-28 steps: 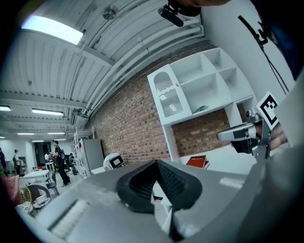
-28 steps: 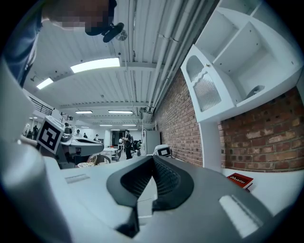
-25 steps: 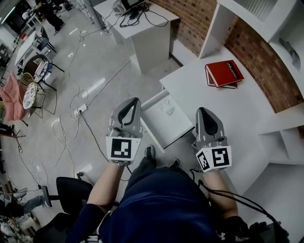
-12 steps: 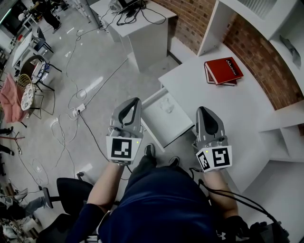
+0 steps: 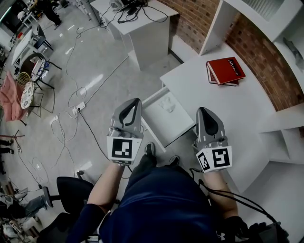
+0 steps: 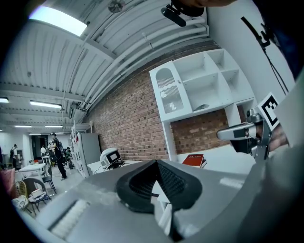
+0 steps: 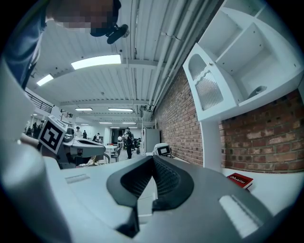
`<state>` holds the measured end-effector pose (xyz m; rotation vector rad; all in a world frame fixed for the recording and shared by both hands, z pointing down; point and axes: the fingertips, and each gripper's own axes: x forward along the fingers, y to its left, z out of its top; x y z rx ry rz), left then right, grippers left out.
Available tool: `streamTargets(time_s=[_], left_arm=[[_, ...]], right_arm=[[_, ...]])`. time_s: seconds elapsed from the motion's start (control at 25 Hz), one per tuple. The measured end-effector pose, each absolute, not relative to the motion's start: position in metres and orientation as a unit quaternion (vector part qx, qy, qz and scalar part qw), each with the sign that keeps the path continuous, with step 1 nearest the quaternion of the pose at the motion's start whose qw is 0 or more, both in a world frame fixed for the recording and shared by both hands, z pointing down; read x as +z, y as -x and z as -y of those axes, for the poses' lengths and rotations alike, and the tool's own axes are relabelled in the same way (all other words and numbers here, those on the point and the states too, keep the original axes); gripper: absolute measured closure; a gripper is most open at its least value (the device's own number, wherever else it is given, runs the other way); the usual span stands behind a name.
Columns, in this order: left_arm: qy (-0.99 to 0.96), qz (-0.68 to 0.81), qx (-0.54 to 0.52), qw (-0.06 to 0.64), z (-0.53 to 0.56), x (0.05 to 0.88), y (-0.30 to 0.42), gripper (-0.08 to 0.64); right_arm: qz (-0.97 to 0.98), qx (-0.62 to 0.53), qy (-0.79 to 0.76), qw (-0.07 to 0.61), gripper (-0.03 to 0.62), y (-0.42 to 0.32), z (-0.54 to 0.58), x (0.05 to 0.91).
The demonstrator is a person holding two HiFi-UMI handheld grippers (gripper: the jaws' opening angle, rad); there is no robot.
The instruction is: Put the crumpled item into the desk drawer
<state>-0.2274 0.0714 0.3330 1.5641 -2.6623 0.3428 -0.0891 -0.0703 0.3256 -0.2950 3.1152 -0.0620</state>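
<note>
A white crumpled item lies inside the open desk drawer, towards its far end. The drawer sticks out from the left edge of the white desk. My left gripper hovers over the floor just left of the drawer, shut and holding nothing. My right gripper hangs over the desk's near edge, right of the drawer, also shut and holding nothing. In the left gripper view the jaws meet at their tips. The same holds in the right gripper view.
Red books lie at the far side of the desk, below a white shelf unit on a brick wall. A second white table with cables stands beyond. Cables trail over the floor. A black office chair is behind me.
The head view has shifted a little. Both grippers stay shut in the same places on either side of the drawer.
</note>
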Motion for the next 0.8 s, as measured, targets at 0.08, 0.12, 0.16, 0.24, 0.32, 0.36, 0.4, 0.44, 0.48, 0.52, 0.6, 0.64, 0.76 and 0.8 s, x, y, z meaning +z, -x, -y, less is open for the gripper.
streamTargets(time_s=[0.08,0.12,0.16,0.24,0.32,0.36,0.4,0.44,0.48,0.52,0.6,0.64,0.76,0.8], left_arm=[[-0.504,0.856,0.11,0.019,-0.07,0.333,0.228,0.558],[-0.505,0.856,0.11,0.019,-0.07,0.333,0.228,0.558],[-0.506,0.855,0.111,0.019,-0.069,0.333,0.228,0.558],[-0.507,0.855,0.11,0.021,-0.067,0.335,0.229,0.558],[-0.508,0.854,0.11,0.023,-0.066,0.337,0.23,0.558],[-0.509,0.853,0.11,0.024,-0.065,0.338,0.231,0.558],[-0.51,0.852,0.111,0.025,-0.064,0.339,0.231,0.558],[-0.511,0.852,0.111,0.026,-0.063,0.34,0.232,0.558],[-0.512,0.851,0.111,0.027,-0.061,0.342,0.233,0.558],[-0.513,0.85,0.111,0.028,-0.06,0.343,0.233,0.558],[-0.516,0.849,0.112,0.03,-0.059,0.345,0.235,0.558],[-0.517,0.848,0.112,0.031,-0.058,0.346,0.236,0.558],[-0.521,0.845,0.113,0.034,-0.053,0.35,0.241,0.558],[-0.524,0.843,0.115,0.033,-0.052,0.351,0.243,0.558]], right_arm=[[-0.996,-0.02,0.092,0.006,0.591,0.09,0.07,0.325],[-0.996,-0.02,0.091,0.006,0.591,0.091,0.069,0.325],[-0.996,-0.02,0.091,0.006,0.591,0.091,0.069,0.325],[-0.996,-0.021,0.092,0.005,0.591,0.092,0.069,0.326],[-0.995,-0.022,0.093,0.004,0.591,0.093,0.07,0.327],[-0.995,-0.022,0.094,0.004,0.591,0.094,0.071,0.328],[-0.995,-0.022,0.095,0.003,0.591,0.094,0.072,0.328],[-0.995,-0.022,0.096,0.002,0.591,0.095,0.073,0.329],[-0.995,-0.023,0.097,0.001,0.591,0.095,0.074,0.33],[-0.995,-0.023,0.098,0.0,0.591,0.096,0.075,0.33],[-0.995,-0.024,0.1,-0.001,0.591,0.097,0.076,0.332],[-0.995,-0.024,0.101,-0.002,0.591,0.098,0.076,0.332],[-0.994,-0.025,0.105,-0.005,0.591,0.101,0.079,0.335],[-0.994,-0.025,0.107,-0.007,0.591,0.102,0.08,0.335]])
